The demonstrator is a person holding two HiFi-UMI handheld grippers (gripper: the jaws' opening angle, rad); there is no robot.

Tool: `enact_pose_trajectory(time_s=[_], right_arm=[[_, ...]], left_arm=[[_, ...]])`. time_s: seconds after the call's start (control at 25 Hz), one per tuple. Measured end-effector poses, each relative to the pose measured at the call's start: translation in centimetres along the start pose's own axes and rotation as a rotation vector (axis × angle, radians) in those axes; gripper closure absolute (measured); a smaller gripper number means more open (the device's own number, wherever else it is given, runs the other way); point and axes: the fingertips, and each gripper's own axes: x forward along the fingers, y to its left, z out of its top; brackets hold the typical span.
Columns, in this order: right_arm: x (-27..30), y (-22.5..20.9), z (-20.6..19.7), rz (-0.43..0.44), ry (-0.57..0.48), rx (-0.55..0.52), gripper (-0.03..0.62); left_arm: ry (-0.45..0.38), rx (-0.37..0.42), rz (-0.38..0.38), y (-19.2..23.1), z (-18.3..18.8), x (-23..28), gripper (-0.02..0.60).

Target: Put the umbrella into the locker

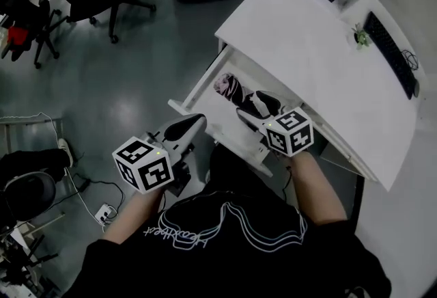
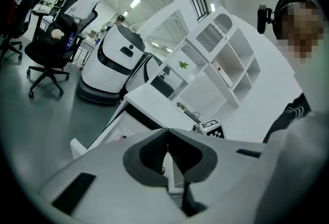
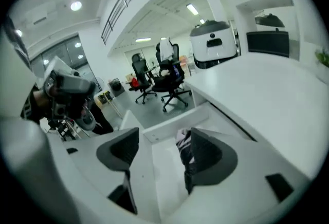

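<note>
1. Head view gives us the relation that matters. The umbrella (image 1: 230, 87) lies flat inside the open locker (image 1: 196, 87), a drawer-like box pulled out from under the white desk (image 1: 307, 37). The right gripper (image 1: 252, 106) hangs directly over its near end.
2. We read the umbrella's long axis as running roughly alongside the desk edge. Its patterned end points away from the right gripper, and its darker part is lost under that gripper's jaws.
3. In the right gripper view, the umbrella (image 3: 183, 142) lies below and just beyond the right gripper (image 3: 164, 135), next to the right-hand jaw and well inside the locker wall (image 3: 169, 123). It rests on the locker floor and is not between the pads.
4. The jaws of the right gripper stand wide apart and grasp nothing.
5. The left gripper (image 1: 194, 122) is clenched. In its own view, the left gripper (image 2: 167, 133) has its pads meeting with nothing between them.
6. The left gripper sits just beside the locker's front corner, clearly farther from the umbrella than the right gripper is.
7. We judge the umbrella is already placed. Any coming move probably turns on the locker's front wall, which the left gripper is nearer to, while the right gripper needs to be clear of the opening.
</note>
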Motion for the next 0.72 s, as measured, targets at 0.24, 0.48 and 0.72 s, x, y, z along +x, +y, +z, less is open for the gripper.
enact_pose_trajectory(time_s=[0.24, 0.48, 0.72], right_arm=[[-8.0, 7.1, 5.3, 0.07, -0.243, 0.004, 0.389], [-14.7, 12.2, 7.9, 0.008, -0.366, -0.14, 0.556], [-19.8, 17.9, 10.1, 0.043, -0.549, -0.131, 0.589]], left_arm=[[-0.036, 0.069, -0.075, -4.8, 1.3, -2.5, 0.575], [-0.087, 0.174, -0.161, -9.7, 2.6, -5.8, 0.575], [-0.124, 0.267, -0.227, -13.6, 2.8, -8.8, 0.575]])
